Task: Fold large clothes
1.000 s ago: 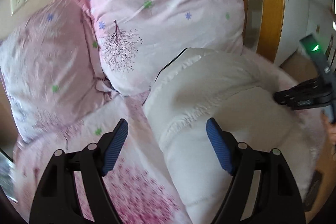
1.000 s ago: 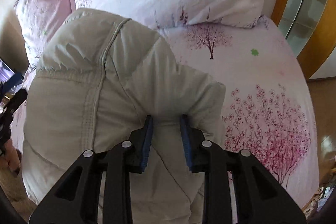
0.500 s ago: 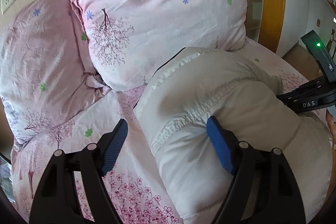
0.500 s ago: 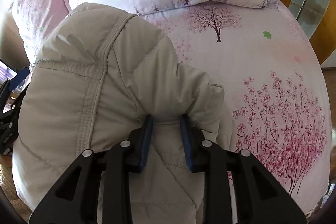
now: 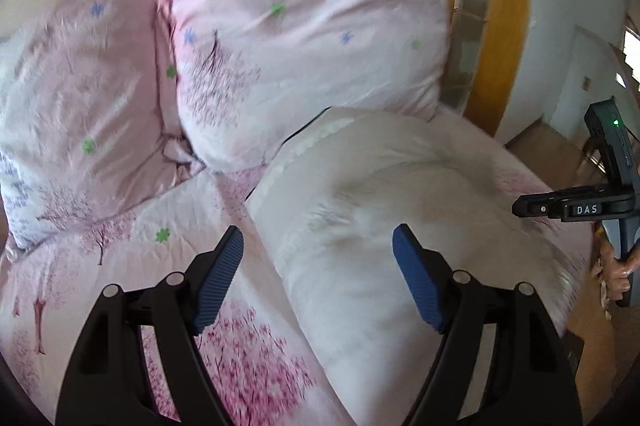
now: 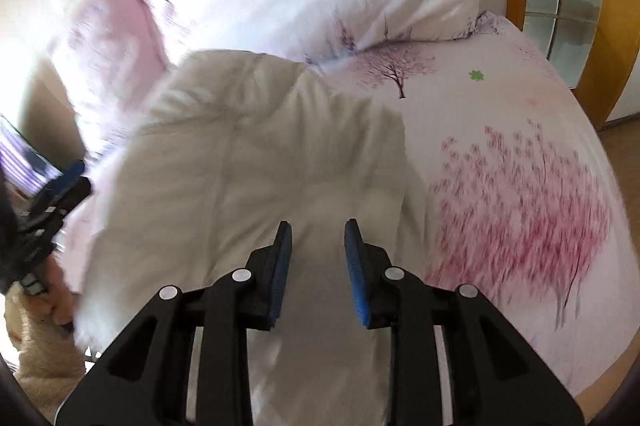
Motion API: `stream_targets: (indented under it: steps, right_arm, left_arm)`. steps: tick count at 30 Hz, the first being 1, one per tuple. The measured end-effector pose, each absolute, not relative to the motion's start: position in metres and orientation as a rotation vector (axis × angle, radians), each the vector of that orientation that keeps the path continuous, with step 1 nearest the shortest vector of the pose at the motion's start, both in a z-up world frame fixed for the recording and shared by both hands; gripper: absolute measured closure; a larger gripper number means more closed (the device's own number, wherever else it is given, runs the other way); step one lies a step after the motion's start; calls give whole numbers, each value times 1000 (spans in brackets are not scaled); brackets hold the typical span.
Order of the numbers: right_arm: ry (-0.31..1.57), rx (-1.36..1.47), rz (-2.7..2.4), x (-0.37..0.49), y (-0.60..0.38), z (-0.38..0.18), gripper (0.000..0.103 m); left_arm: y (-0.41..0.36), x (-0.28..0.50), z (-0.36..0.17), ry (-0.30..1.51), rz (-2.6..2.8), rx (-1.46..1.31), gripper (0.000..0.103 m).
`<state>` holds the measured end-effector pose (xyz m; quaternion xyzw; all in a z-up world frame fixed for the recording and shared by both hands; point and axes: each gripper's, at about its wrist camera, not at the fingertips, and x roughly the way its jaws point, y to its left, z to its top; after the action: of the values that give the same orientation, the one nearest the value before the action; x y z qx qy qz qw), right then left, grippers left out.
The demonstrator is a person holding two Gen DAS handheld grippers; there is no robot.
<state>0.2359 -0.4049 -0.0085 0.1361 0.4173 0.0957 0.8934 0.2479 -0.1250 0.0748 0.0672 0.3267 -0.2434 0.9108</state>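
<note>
Right hand-held gripper (image 6: 318, 254) sits low centre in its own view, jaws narrowed with a ridge of the jacket (image 6: 248, 178) between the blue pads. Looks like it's pinching that fold, though blur makes the actual pad contact hard to confirm, so I'd call it grasping the jacket rather than swear to it. Left hand-held gripper (image 5: 318, 278) is spread wide and holds nothing; one pad hangs over the sheet, the other over the jacket's edge.

The jacket is a puffy off-white thing lying on the bed (image 6: 520, 186), filling the centre and left of the right view, its top end just below the pillows (image 5: 304, 58).

For the step itself, my guess is a fold of the bulk is being carried over. I'd keep the pinch on a seam or doubled edge, since padded fabric slips out easily. I'd bring the free gripper down on the opposite edge so both sides travel together, then press the air out before letting go.

Hard to tell:
- sleeves, collar and zip are lost in the blur
- the jacket's lower end is cut off behind the grippers
- in the left view the right gripper's tips are hidden behind the jacket
</note>
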Motion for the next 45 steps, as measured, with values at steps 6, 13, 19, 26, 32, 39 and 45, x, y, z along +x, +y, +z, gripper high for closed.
stream_targets:
  steps: [6, 13, 19, 26, 32, 39, 45]
  right_arm:
    - [812, 300, 196, 176, -395, -29, 75]
    - [900, 341, 183, 190, -392, -78, 76]
    - [913, 360, 183, 197, -392, -80, 76]
    - [755, 302, 197, 217, -400, 5, 76]
    - [968, 237, 139, 294, -392, -23, 77]
    - [943, 491, 259, 277, -430, -31, 45]
    - [869, 707, 349, 232, -465, -37, 5]
  left_arm:
    - [-144, 196, 74, 655, -611, 228, 24]
    - [-162, 200, 31, 779, -627, 244, 17]
    - [-159, 201, 26, 764, -621, 227, 14]
    - [-115, 233, 55, 730, -558, 92, 16]
    - [-97, 267, 40, 823, -517, -23, 16]
    - [-63, 289, 16, 968, -652, -309, 13]
    - [-52, 299, -3, 1049, -724, -460, 12]
